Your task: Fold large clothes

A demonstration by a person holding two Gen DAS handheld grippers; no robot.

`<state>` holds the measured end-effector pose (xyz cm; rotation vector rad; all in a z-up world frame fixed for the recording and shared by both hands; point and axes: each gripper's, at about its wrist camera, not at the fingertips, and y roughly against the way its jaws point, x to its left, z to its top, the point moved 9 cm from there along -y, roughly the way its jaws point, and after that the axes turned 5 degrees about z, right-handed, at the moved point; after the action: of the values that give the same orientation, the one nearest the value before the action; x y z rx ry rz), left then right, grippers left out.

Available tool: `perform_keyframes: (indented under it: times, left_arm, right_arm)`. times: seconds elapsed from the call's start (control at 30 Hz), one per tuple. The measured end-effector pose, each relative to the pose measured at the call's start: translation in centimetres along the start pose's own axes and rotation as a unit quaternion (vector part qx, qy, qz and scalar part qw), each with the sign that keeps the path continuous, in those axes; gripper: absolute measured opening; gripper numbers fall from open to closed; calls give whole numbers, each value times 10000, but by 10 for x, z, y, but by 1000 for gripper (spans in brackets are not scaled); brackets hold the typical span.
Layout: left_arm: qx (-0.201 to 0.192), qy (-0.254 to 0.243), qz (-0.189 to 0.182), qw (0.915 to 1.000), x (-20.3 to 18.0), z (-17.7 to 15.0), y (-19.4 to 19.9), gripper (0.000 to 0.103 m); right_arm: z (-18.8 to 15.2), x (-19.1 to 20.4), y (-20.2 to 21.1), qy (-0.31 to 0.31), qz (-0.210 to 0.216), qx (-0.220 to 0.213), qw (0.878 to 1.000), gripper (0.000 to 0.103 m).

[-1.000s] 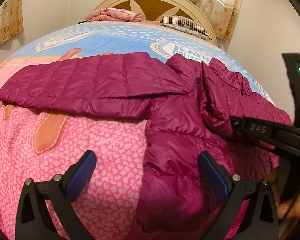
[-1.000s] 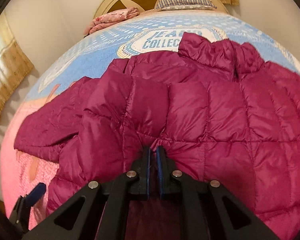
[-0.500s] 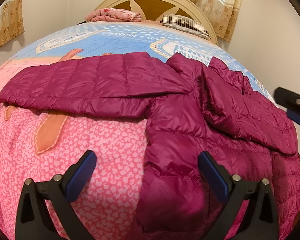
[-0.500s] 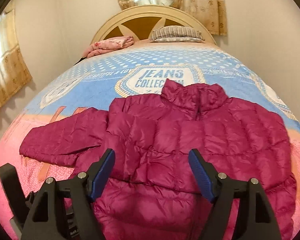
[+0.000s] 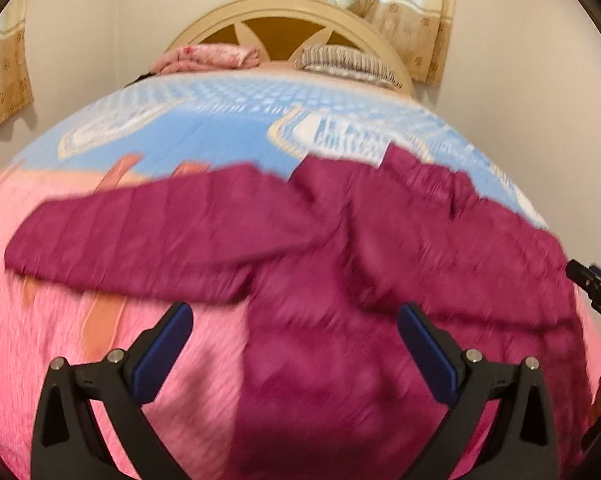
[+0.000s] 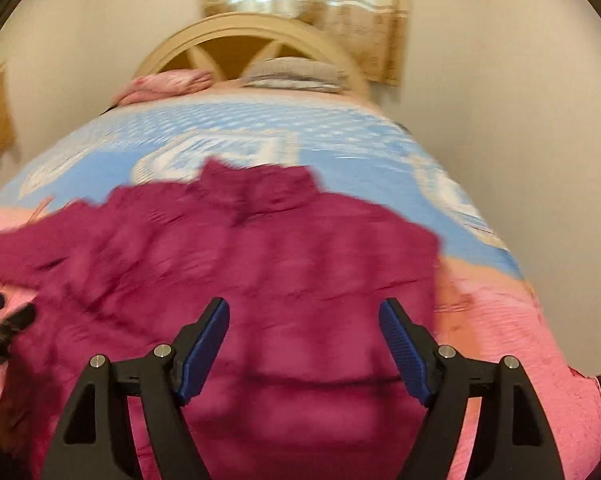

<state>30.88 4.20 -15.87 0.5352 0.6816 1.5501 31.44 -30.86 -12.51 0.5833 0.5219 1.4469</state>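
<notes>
The magenta quilted puffer jacket (image 5: 380, 280) is spread across the near half of the bed, collar toward the headboard and hem toward the cameras. In the right wrist view the jacket (image 6: 280, 280) shows one side that seems already to be laid inward over the body, with a straight edge left along that side, though motion blur makes this uncertain. The other long sleeve (image 5: 140, 240) is seen stretched out flat and unfolded on the pink and blue printed bedspread (image 5: 80, 360), well apart from the body. The task is therefore judged to be at an early stage: at most one side fold is done, while the outstretched sleeve and the crosswise folds of the body are left.

The left gripper (image 5: 292, 356) is held wide open above the lower jacket and nothing is gripped. The right gripper (image 6: 304, 348) is likewise spread wide over the hem area and nothing is held. A cream arched wooden headboard (image 5: 284, 20) and a striped pillow (image 5: 340, 60) are seen beyond.
</notes>
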Motion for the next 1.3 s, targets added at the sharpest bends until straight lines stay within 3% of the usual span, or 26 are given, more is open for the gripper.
perform_keyframes:
  times: [0.03,0.13,0.3,0.47,0.73,0.87,0.97,1.03,1.1,1.2,1.3]
  left_arm:
    - [23,-57,69,10000,-7,8,-7,103]
    - [78,-191,335,9992,-22,23,-31,103]
    - [393,-434,1144,9917,-27,14,-79,103]
    - [484,-340,1073,9925,-23,1,-89,103]
    - [478,-467,1243,9900,-32,1,-89,103]
    - [400,81,623,9972,-15,6,-69,103]
    - [51,670,447,9967,24,15,-39,103]
    - [-65,982,544,9937,64,18,-22,103]
    - [-168,1304,820,9879,108,21,-13,103]
    - [-281,1897,1315,9726,181,20,-5,103]
    - [-85,2601,1856,9475,247,8,-11,103]
  right_arm:
    - [5,-15,-4,-189,-169,-14,9997,77]
    - [13,-46,-28,-612,-273,143,9976,49]
    - [-6,-65,-70,-859,-542,590,9931,49]
    - [-30,-65,-95,-950,-476,923,9900,50]
    - [-33,-65,-101,-660,-803,909,9904,55]
    - [-28,-69,-89,-776,-883,601,9912,58]
    - [-17,-69,-64,-862,-833,23,9928,61]
    - [-10,-64,-49,-837,-664,-224,9940,74]
    - [-7,-57,-34,-882,-467,-325,9945,76]
    - [-8,-39,-17,-986,-86,-335,9945,77]
    - [-14,-10,-7,-891,133,-228,9957,78]
